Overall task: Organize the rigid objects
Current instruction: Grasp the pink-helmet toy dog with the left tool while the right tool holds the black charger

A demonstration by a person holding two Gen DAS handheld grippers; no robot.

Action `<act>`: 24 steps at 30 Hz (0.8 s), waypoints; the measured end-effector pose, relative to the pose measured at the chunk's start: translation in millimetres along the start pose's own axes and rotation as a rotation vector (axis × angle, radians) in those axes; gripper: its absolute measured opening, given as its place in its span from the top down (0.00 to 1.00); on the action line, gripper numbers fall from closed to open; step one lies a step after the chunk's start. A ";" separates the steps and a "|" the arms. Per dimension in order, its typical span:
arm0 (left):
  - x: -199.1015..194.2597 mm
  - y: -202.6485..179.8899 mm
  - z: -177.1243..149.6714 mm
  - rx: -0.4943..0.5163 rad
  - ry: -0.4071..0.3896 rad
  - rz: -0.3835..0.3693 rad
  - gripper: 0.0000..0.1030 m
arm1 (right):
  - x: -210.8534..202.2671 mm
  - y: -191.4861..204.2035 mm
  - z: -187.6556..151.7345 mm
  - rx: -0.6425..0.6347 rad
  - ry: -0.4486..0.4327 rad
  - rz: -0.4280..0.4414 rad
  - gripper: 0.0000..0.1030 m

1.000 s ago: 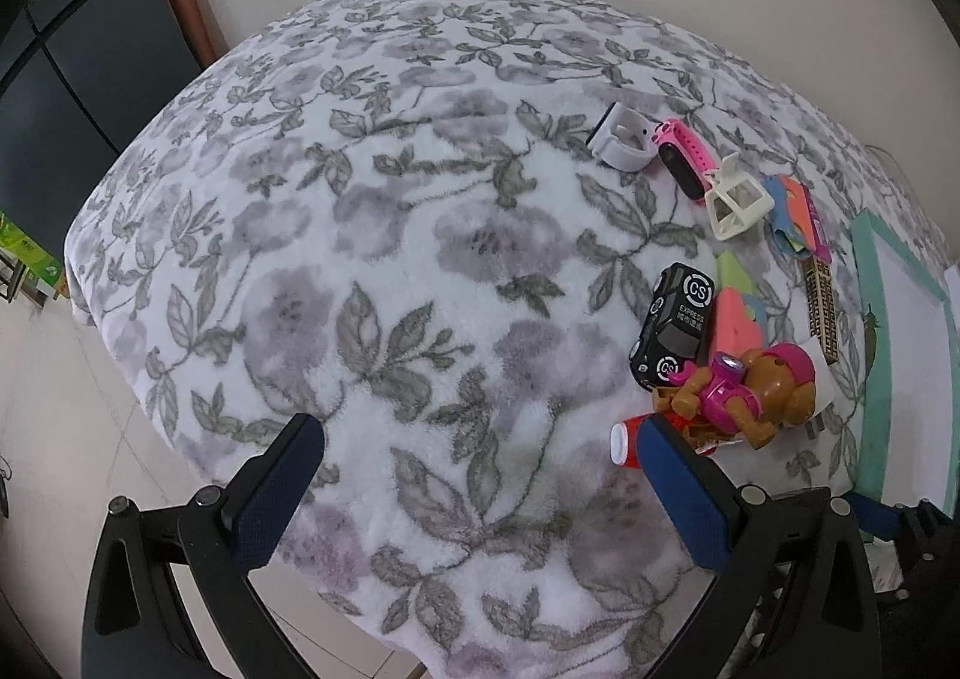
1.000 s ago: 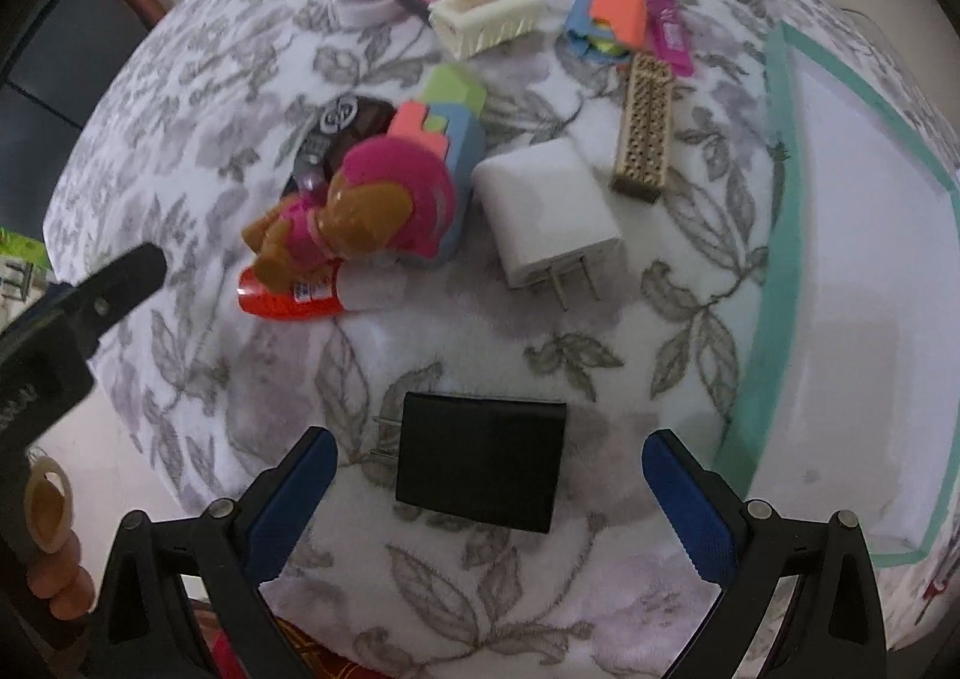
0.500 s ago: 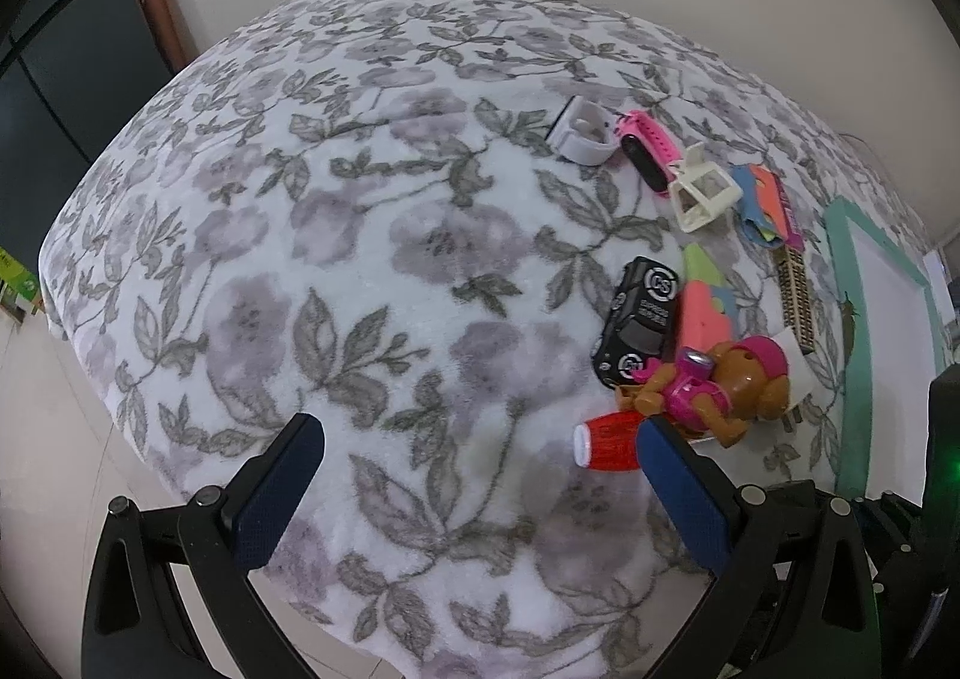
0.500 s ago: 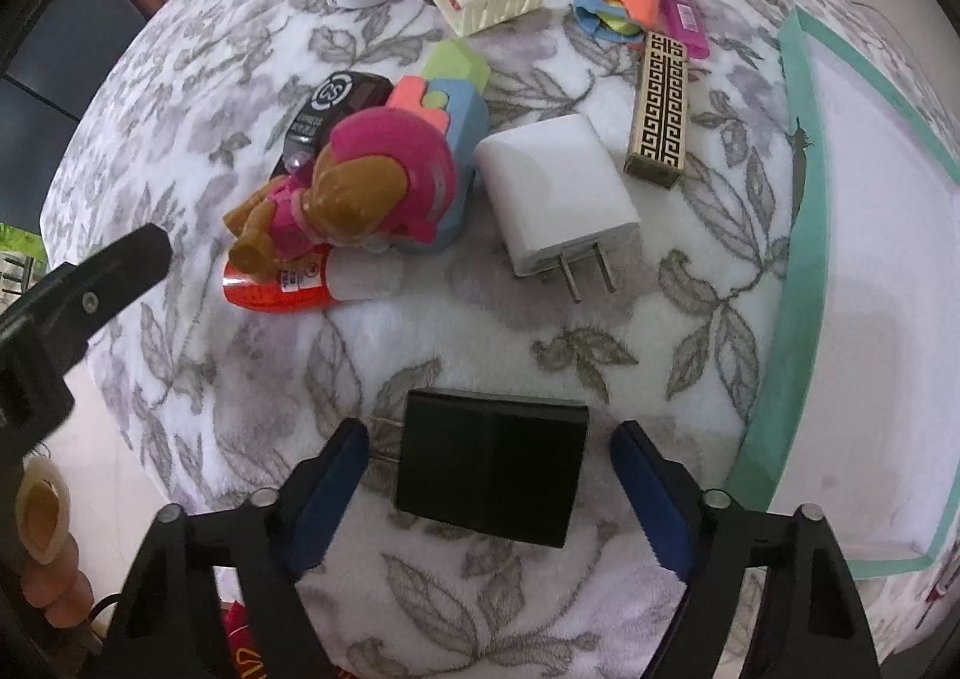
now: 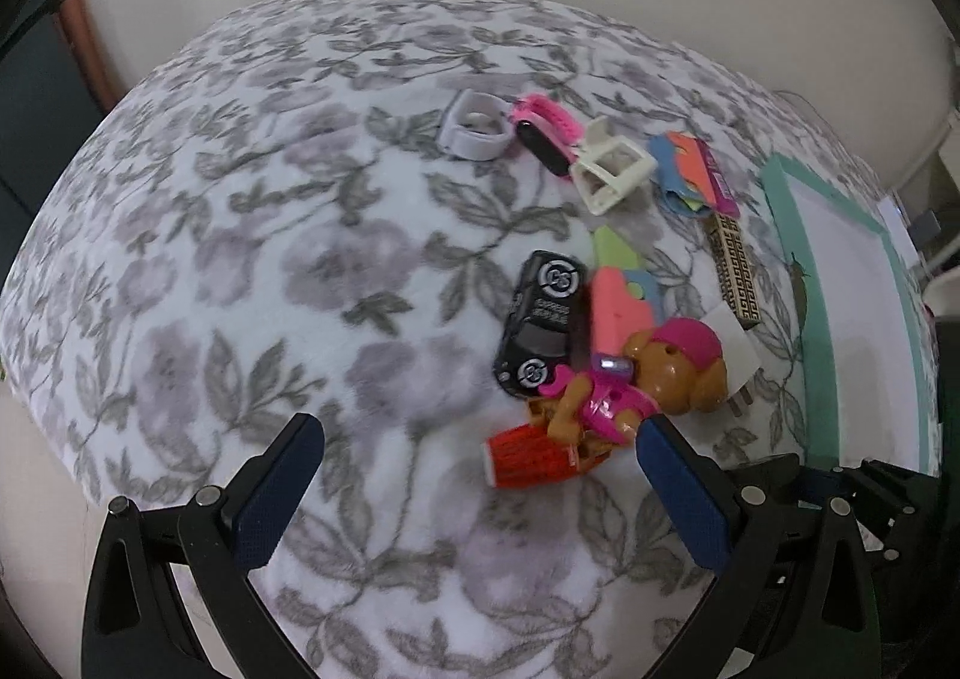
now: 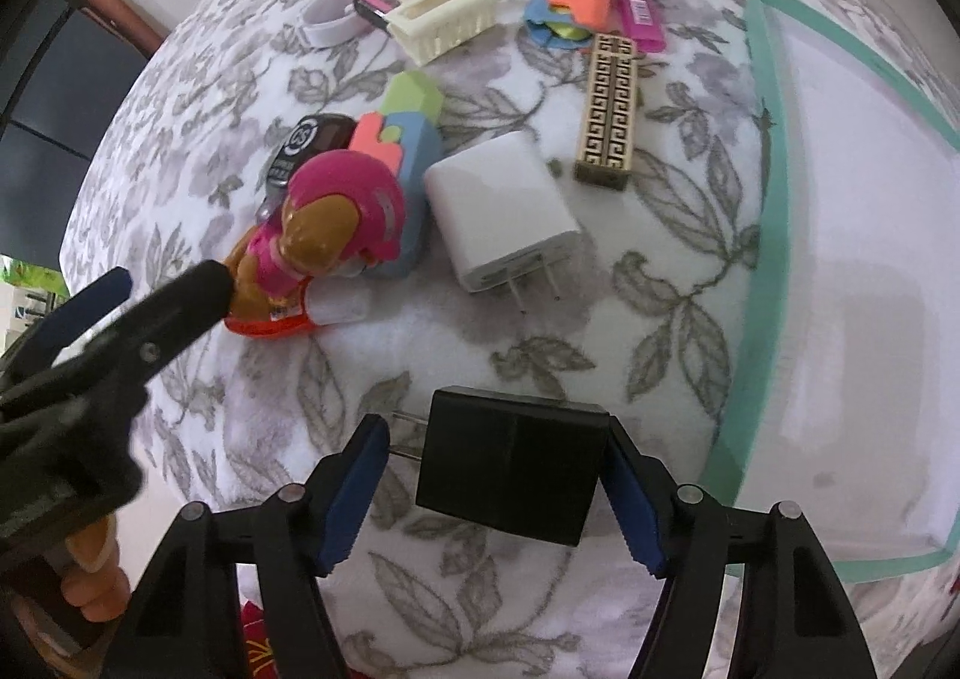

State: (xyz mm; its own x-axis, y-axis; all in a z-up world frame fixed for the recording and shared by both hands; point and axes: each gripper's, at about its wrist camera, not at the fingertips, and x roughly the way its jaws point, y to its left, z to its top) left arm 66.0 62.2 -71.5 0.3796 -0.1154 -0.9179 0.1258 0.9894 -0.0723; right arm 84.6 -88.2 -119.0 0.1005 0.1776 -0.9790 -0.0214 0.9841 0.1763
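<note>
— While the right tool point(image 6: 492, 493) is closing around the black charger point(image 6: 510, 463) on the floral surface point(image 6: 660, 235), any writing?
— Only "CS" on the toy car point(image 5: 540, 325); the left tool point(image 5: 474, 493) is wide, empty.

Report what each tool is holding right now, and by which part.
Nothing is firmly held yet. The right tool is closing around the black charger, one pad at its flat end, the other near its prongs. The left tool is open and empty.
</note>
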 end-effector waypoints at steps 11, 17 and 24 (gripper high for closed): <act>9.4 -27.3 -2.9 0.117 -0.020 -0.092 0.01 | -7.5 -24.5 -1.4 0.013 0.001 -0.004 0.29; 9.2 -33.8 -4.2 0.145 -0.030 -0.119 0.10 | -3.5 -24.3 -5.5 0.004 0.004 -0.025 0.29; 11.7 -39.4 -7.9 0.157 -0.007 -0.134 0.17 | -6.7 -16.8 -23.5 0.009 0.004 -0.041 0.29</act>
State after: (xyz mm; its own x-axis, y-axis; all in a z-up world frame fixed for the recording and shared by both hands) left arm 58.2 22.5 -82.5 0.3558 -0.2463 -0.9015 0.3170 0.9393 -0.1315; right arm 60.9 -105.9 -117.8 0.0971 0.1370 -0.9858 -0.0084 0.9906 0.1368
